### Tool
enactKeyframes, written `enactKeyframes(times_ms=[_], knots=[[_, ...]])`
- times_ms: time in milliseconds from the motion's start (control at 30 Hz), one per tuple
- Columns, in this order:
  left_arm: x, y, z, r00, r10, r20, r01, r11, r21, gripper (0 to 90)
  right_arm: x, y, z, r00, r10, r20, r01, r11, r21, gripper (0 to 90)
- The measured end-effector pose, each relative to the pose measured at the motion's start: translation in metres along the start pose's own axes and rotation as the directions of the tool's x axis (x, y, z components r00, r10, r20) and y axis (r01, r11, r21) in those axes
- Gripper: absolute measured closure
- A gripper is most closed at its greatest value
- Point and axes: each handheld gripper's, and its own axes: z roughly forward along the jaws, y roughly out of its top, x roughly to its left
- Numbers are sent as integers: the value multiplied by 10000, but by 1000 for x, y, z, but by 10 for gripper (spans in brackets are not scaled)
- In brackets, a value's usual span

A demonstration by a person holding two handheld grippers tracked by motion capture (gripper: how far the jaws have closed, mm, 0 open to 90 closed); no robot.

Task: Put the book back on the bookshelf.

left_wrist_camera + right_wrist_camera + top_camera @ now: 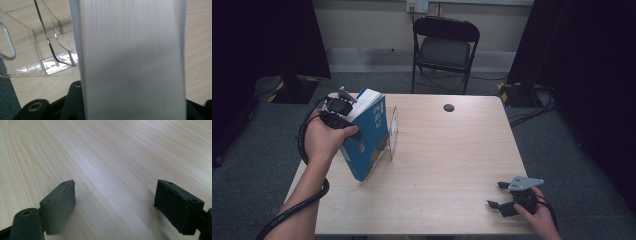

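Nearest, right gripper [498, 195] resting at table's [447, 165] near right corner, jaws spread wide, nothing between them; bare wood ahead in right gripper view. Farther left, left gripper [343, 116] clamped on one blue book [368, 137], book tilted, lower corner at tabletop. Page edges [132, 60] between jaws in left gripper view. One clear acrylic stand [392, 131] just beside book. Beyond: one dark round grommet [448, 107], then one black folding chair [445, 47].

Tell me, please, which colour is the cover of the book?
The book has a blue cover with some white print; the high view shows it best.
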Motion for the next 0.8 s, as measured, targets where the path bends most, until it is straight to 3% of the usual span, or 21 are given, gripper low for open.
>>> enactKeyframes(times_ms=[800], knots=[[0, 12, 14, 9993, -288, -232, 287, 9996, -49, 620, 0, 0, 0, 10000, -8, 7, 8, 10000, -6, 164]])
